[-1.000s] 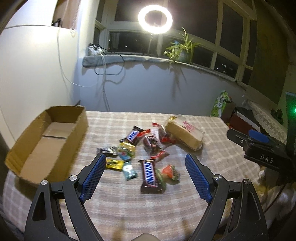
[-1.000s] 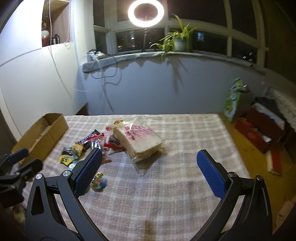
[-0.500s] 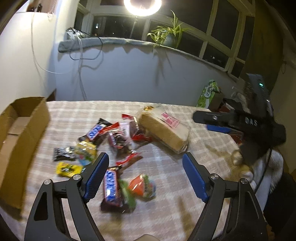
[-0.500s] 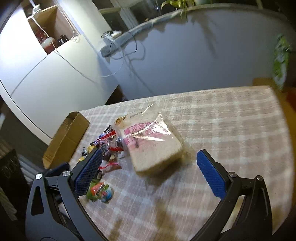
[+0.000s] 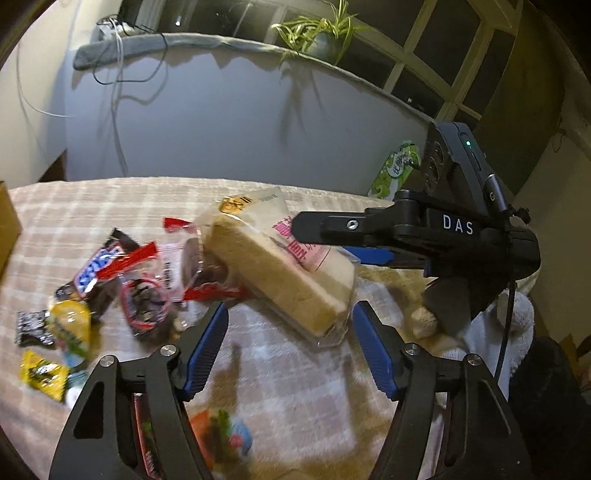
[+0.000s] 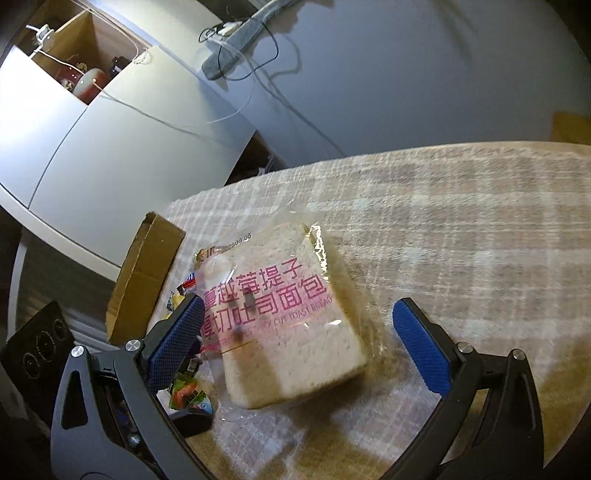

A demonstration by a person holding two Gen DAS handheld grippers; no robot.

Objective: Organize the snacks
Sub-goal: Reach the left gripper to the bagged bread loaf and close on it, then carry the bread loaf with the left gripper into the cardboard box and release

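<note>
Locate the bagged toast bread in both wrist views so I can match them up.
Left wrist: bagged toast bread at centre, just beyond the closing left gripper, nothing between its jaws, partly behind the right gripper's arm.
Right wrist: bread at centre, between the open right gripper pads, untouched.
Shared landmark: the cardboard box, only its edge in the left view.

This is a lived-in room of a home at night. A potted green spider plant [image 5: 314, 31] stands on a long sill under dark, many-paned windows [image 5: 436, 70], with loose cables [image 5: 118, 74] trailing down the pale wall. A white cupboard has an open wooden niche [image 6: 79, 55] holding jars and ornaments, and a checked beige cloth [image 6: 461, 229] covers the surface.
</note>
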